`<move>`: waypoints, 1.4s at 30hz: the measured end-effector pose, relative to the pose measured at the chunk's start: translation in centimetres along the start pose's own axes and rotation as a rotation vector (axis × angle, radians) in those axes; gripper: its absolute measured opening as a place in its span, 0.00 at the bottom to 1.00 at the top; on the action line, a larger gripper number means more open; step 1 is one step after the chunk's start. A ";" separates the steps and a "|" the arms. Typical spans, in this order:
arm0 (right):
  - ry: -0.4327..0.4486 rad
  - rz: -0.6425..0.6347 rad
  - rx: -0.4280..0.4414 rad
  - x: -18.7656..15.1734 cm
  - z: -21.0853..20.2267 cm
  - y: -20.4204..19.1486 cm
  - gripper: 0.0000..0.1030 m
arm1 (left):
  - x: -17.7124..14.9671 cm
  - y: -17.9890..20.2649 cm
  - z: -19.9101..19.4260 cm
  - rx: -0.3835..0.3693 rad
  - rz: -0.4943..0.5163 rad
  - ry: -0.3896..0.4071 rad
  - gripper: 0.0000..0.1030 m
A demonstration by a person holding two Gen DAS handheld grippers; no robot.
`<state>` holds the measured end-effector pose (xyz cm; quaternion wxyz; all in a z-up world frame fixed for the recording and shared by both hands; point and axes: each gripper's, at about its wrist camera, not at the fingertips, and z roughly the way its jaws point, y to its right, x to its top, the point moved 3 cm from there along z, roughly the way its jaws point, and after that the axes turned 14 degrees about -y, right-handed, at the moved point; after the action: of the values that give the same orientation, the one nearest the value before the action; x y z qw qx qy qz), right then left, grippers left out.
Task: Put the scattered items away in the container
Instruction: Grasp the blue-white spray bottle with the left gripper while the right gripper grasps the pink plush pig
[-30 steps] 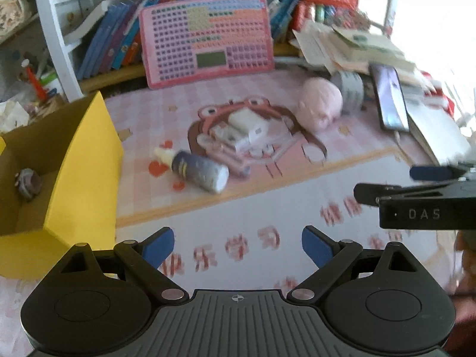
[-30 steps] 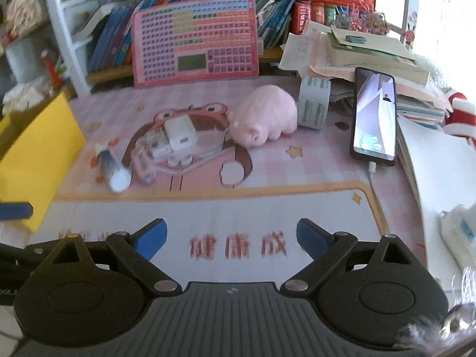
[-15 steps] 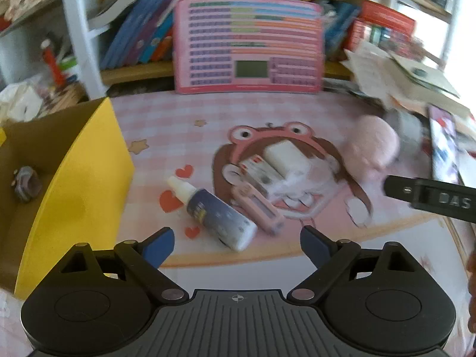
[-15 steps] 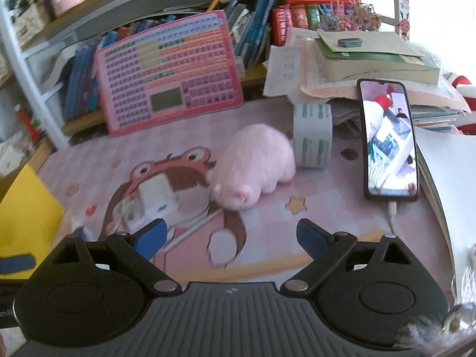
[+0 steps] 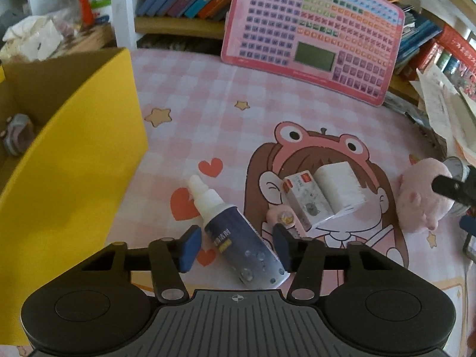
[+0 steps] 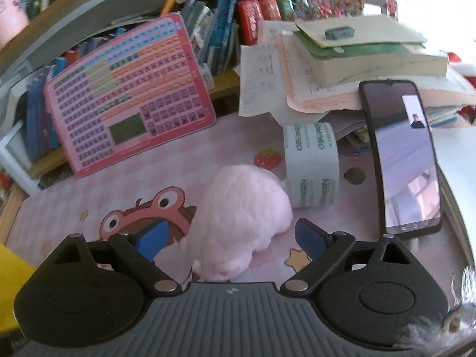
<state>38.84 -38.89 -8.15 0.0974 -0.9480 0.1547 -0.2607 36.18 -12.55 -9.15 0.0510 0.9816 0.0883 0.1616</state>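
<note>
A dark blue bottle point(image 5: 238, 238) with a white nozzle lies on the pink mat, between the fingers of my open left gripper point(image 5: 236, 247). Beside it lie a pink stick point(image 5: 282, 218), a small printed box point(image 5: 303, 200) and a white charger block point(image 5: 339, 189). A yellow cardboard box point(image 5: 68, 160) stands at the left with a small grey item point(image 5: 16, 138) inside. A pink plush pig point(image 6: 241, 217) sits between the fingers of my open right gripper point(image 6: 235, 238); it also shows in the left wrist view point(image 5: 422, 196).
A pink keyboard toy point(image 5: 312, 32) leans on the bookshelf at the back. A tape roll point(image 6: 311, 165), a phone point(image 6: 401, 157) and a stack of books and papers point(image 6: 357, 59) crowd the right side.
Both grippers moved forward and down. The left one now straddles the blue bottle; the right one now straddles the plush pig. Both stay open.
</note>
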 end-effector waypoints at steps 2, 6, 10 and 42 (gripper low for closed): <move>-0.045 0.028 -0.003 0.6 1.1 0.1 0.90 | 0.0 0.0 0.2 -0.005 0.002 -0.004 0.44; -0.084 0.102 -0.006 1.1 2.9 0.9 0.90 | 0.0 0.5 0.3 0.017 0.029 -0.002 0.44; -0.127 0.143 -0.006 1.6 4.4 1.4 0.89 | 0.0 0.5 0.4 0.019 0.019 -0.001 0.44; -0.181 -0.073 0.179 -6.3 0.3 1.1 0.52 | -3.1 -2.0 -1.4 -0.113 -0.030 -0.048 0.30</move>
<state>33.60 -37.77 -11.62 0.1856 -0.9601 0.0868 -0.1904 32.47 -11.10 -9.02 0.1108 0.9792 0.0928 0.1421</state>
